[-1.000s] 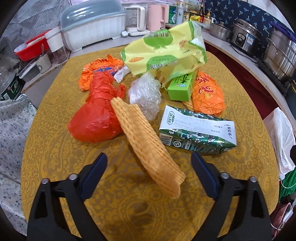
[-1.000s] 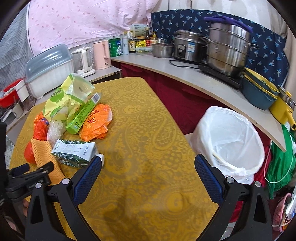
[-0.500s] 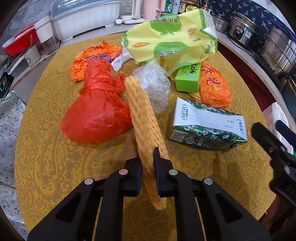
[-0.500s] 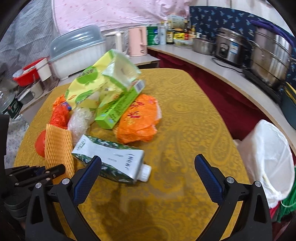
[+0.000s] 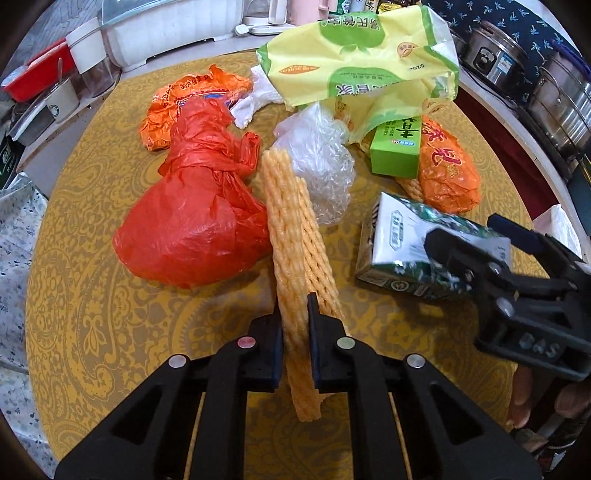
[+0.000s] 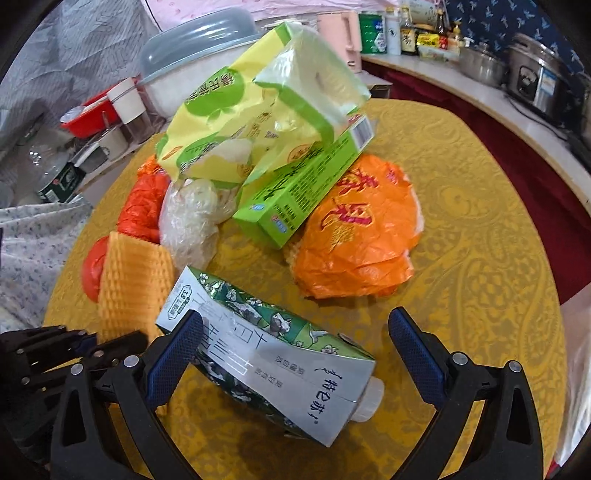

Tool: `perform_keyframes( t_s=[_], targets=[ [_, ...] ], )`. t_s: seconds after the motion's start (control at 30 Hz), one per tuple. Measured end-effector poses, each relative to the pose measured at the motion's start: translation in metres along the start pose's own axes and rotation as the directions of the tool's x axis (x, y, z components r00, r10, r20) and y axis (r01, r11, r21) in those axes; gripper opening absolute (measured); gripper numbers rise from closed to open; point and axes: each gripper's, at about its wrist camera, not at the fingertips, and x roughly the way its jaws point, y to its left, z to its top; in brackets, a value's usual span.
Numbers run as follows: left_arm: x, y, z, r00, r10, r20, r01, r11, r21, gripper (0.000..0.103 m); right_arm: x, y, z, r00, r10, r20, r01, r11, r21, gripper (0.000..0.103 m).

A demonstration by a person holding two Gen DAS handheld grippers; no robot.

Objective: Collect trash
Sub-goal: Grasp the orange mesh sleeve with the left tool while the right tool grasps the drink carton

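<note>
The left gripper (image 5: 295, 325) pinches the yellow foam net (image 5: 291, 236) tight, just beside the milk carton (image 6: 266, 354). The right gripper (image 6: 295, 354) is wide open around the milk carton, which lies on the yellow table (image 6: 480, 258). The red bag (image 5: 192, 229) sits past the net.

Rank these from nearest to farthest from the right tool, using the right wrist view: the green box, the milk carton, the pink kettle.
1. Milk carton: lying between the right tool's open fingers.
2. Green box: mid-table, leaning in the pile.
3. Pink kettle: on the counter behind the table.
</note>
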Motion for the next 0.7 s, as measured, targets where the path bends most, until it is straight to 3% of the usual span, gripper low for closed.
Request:
perform_keyframes(
  t_s=[0.17,0.37,0.43,0.5,0.7],
  targets=[
    [0.003,0.0,-0.002,1.0,0.005,-0.003,-0.005,1.0,0.0,0.011,-0.003,0.009,-0.011,0.999,0.036,-0.023,-0.037,0.999,-0.033,0.096],
    [0.003,0.001,-0.003,1.0,0.009,0.0,-0.009,1.0,-0.001,0.011,-0.003,0.026,-0.03,0.999,-0.007,-0.054,0.001,0.994,-0.106,0.094],
    [0.002,0.0,-0.004,1.0,0.012,0.004,-0.012,1.0,0.002,0.011,-0.003,0.025,-0.032,0.998,-0.024,-0.051,0.018,0.994,-0.105,0.09],
    [0.001,-0.002,-0.005,1.0,0.016,0.007,-0.016,1.0,0.006,0.011,-0.004,0.026,-0.032,0.999,-0.035,-0.042,0.03,0.994,-0.104,0.076],
    [-0.006,-0.006,-0.011,1.0,0.009,0.009,-0.009,1.0,0.008,0.011,-0.012,0.019,-0.035,0.999,-0.03,-0.018,0.028,0.997,-0.078,0.072]
  ],
)
